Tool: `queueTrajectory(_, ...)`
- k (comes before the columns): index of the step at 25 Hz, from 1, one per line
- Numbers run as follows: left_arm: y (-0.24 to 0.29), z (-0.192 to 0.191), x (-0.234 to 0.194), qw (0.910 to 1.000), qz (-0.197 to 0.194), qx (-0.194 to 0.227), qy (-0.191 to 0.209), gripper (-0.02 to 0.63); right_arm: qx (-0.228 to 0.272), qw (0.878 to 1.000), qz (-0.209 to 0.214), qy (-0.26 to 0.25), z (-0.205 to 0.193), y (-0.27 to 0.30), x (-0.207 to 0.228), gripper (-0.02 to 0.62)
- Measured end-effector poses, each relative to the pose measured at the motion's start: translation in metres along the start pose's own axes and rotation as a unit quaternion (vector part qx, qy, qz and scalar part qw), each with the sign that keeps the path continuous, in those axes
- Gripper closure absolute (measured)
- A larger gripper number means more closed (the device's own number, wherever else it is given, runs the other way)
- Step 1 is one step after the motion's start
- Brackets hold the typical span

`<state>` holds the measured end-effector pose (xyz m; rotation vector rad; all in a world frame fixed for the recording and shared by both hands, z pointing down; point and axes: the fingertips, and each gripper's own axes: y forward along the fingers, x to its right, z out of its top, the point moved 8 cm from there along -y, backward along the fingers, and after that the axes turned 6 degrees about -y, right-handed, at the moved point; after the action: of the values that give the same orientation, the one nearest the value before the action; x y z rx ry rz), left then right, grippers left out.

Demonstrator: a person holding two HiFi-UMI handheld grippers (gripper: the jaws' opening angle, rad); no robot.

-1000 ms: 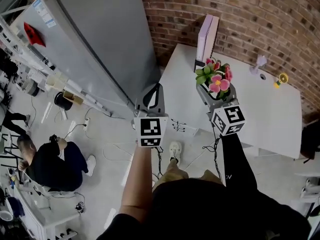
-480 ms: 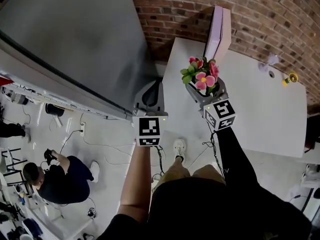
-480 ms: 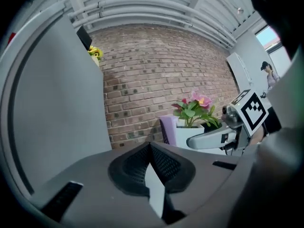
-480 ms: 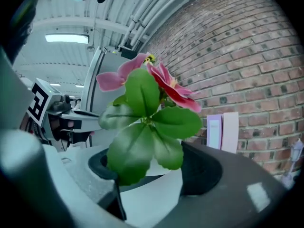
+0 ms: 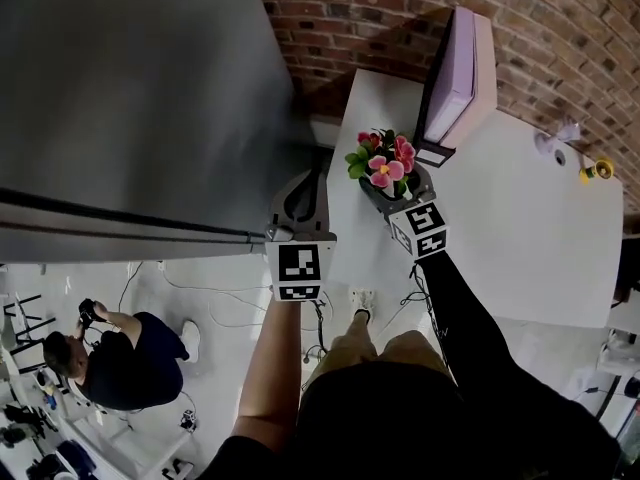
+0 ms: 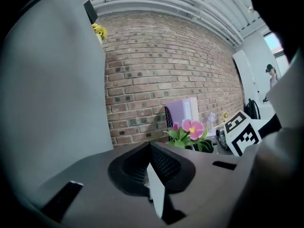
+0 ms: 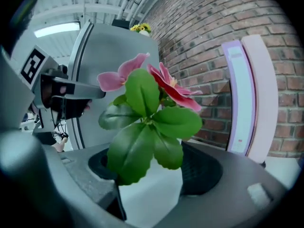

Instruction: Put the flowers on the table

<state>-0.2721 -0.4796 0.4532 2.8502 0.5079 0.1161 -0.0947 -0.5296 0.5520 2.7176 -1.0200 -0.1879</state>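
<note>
A small bunch of pink flowers [image 5: 380,163] with green leaves is held in my right gripper [image 5: 398,190], which is shut on its white base. In the head view it hangs over the left end of the white table [image 5: 520,238], just in front of an upright pink box [image 5: 460,78]. The right gripper view is filled by the leaves and petals of the flowers [image 7: 147,122], above the right gripper [image 7: 149,189]. My left gripper [image 5: 302,193] is shut and holds nothing, off the table's left edge. In its own view the left gripper [image 6: 152,163] points at the flowers [image 6: 190,129].
A tall grey cabinet [image 5: 140,98] stands close on the left, and a brick wall [image 5: 560,28] runs behind the table. Two small objects, one purple [image 5: 557,140] and one yellow [image 5: 597,171], sit at the table's far right. A person [image 5: 110,353] crouches on the floor at lower left among cables.
I have come closer to the table and the cabinet. The right gripper, still shut on the flowers, now sits at the table's left end before the pink box. The left gripper stays shut.
</note>
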Motion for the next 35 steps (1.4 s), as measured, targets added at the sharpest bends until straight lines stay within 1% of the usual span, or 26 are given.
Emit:
queueTrajectory(10, 0.018, -0.026, -0.015, 0.9993, 0.009, -0.035, -0.008, 0.597, -0.081, 0.996, 0.012, 0.020, -0.073, 0.042, 0.006, 0.261)
queueTrajectory(13, 0.023, -0.031, -0.020, 0.9990, 0.008, -0.043, -0.010, 0.597, -0.103, 0.994, 0.012, 0.032, -0.088, 0.049, 0.007, 0.260)
queueTrajectory(16, 0.027, -0.035, -0.024, 0.9987, 0.008, -0.048, -0.015, 0.597, -0.116, 0.993, 0.014, 0.036, -0.096, 0.052, 0.007, 0.261)
queueTrajectory(23, 0.036, -0.038, -0.027, 0.9983, 0.007, -0.055, -0.015, 0.597, -0.119, 0.992, 0.015, 0.026, -0.105, 0.052, 0.003, 0.259)
queueTrajectory(27, 0.038, -0.037, -0.027, 0.9984, 0.007, -0.053, -0.017, 0.597, -0.095, 0.994, 0.025, 0.050, -0.104, 0.048, 0.003, 0.255)
queueTrajectory(31, 0.037, -0.035, -0.023, 0.9986, 0.003, -0.050, -0.020, 0.597, -0.097, 0.993, 0.026, 0.057, -0.106, 0.039, 0.000, 0.249)
queueTrajectory(35, 0.033, -0.027, -0.017, 0.9991, -0.001, -0.035, -0.022, 0.597, -0.095, 0.994, 0.018, 0.056, -0.104, 0.022, -0.001, 0.249)
